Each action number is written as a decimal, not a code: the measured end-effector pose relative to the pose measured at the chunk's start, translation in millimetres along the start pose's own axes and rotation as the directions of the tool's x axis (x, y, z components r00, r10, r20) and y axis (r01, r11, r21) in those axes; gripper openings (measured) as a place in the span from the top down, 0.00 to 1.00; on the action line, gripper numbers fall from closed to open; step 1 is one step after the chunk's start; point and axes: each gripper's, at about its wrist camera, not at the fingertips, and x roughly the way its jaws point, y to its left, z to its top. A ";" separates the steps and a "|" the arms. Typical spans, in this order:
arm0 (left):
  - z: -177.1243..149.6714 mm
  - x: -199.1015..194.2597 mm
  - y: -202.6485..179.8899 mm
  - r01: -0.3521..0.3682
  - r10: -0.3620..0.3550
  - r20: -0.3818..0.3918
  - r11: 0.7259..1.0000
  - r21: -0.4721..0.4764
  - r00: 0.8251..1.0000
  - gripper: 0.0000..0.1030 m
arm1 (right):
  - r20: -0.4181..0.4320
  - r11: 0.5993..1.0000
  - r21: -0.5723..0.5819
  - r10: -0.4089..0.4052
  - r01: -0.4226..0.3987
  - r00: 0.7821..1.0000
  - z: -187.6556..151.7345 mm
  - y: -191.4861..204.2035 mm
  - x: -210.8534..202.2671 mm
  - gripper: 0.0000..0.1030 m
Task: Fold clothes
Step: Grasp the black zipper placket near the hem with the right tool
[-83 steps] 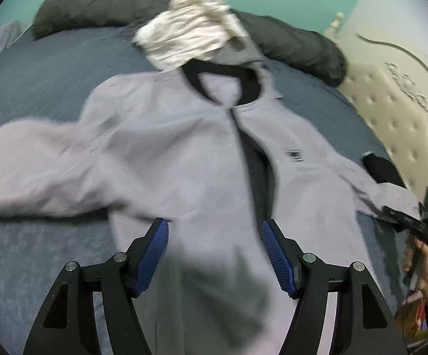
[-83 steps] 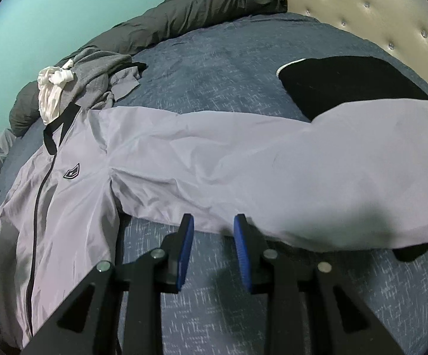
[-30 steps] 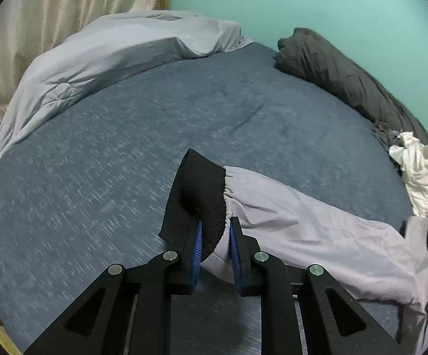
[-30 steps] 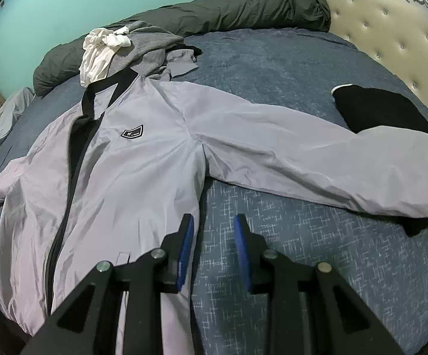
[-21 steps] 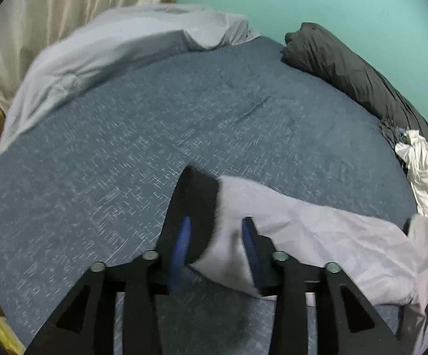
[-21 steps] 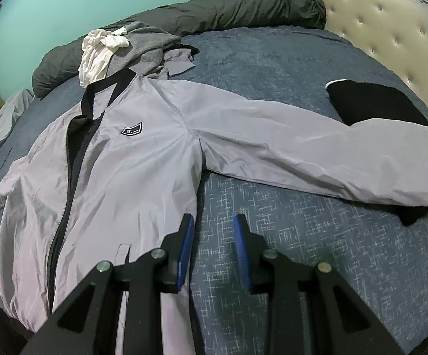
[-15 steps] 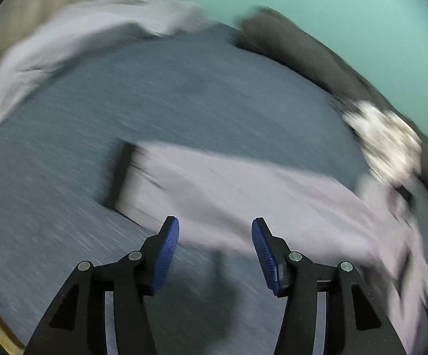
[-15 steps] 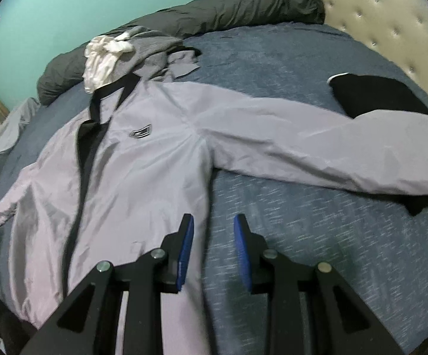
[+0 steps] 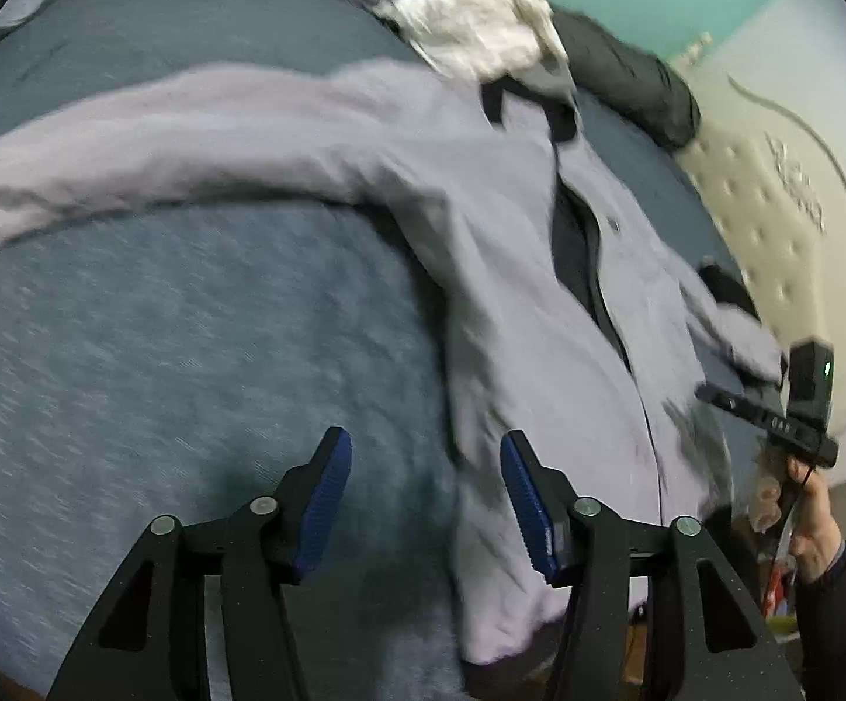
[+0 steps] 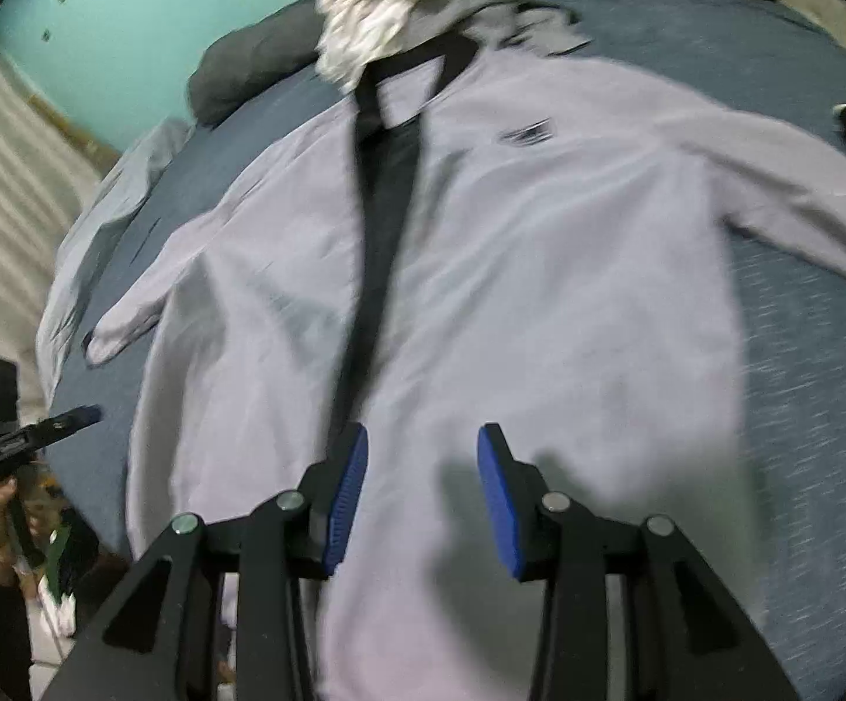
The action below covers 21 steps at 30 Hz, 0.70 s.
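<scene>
My left gripper [image 9: 426, 502] hangs spread and empty beside the hem of the grey jacket [image 10: 481, 269], which lies flat on the bed [image 9: 160, 350]. My right gripper [image 10: 421, 493], jaws opening and empty, hovers over its hem. I'd pinch both hem corners evenly.

Bare bedspread [image 9: 160, 350] beside jacket [image 9: 540, 321]

We hold the left hand-held gripper [image 9: 426, 496] angled downward, blue pads apart, nothing between them. The right hand-held gripper [image 10: 422, 493] is tilted down too — jaws opening, empty. Each hand [image 9: 805, 531] grips its handle from below, dark sleeve at the wrist — frames are blurred.
</scene>
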 end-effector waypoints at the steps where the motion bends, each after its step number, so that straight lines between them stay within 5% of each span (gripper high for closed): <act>1: -5.6 4.3 -6.9 0.009 -0.009 -0.009 1.000 0.006 1.000 0.44 | -0.012 1.000 -0.010 0.008 -0.008 1.000 -3.6 7.7 3.7 0.62; 9: -26.6 27.1 -25.6 -0.018 0.023 -0.057 0.997 0.081 0.998 0.46 | -0.101 0.999 -0.044 0.026 -0.030 0.995 -32.6 43.4 30.4 0.62; 10: -28.4 28.9 -24.6 -0.021 0.027 -0.067 0.996 0.088 0.997 0.53 | -0.108 0.999 -0.041 0.027 -0.031 0.994 -35.9 43.8 32.4 0.62; 12: -31.2 29.3 -20.2 -0.015 0.022 -0.076 0.996 0.083 0.997 0.96 | -0.123 0.999 -0.040 0.021 -0.026 0.992 -42.0 44.6 36.6 0.62; 15: -36.5 22.8 -11.2 -0.019 0.022 -0.063 0.998 0.058 0.998 0.97 | -0.148 0.999 -0.044 0.021 -0.028 0.989 -50.9 46.0 42.9 0.62; 17: -41.0 17.5 -5.3 -0.015 0.017 -0.058 0.999 0.037 0.998 0.97 | -0.160 0.998 -0.063 0.014 -0.024 0.987 -55.0 47.3 45.9 0.86; 19: -45.7 12.1 0.2 -0.005 0.006 -0.055 1.000 0.012 0.998 0.97 | -0.164 0.997 -0.076 0.016 -0.029 0.986 -58.3 48.3 47.4 0.97; 21: -48.4 8.9 5.6 0.004 -0.005 -0.059 1.000 -0.015 0.998 0.97 | -0.161 0.996 -0.086 0.024 -0.038 0.987 -60.7 50.6 42.9 0.97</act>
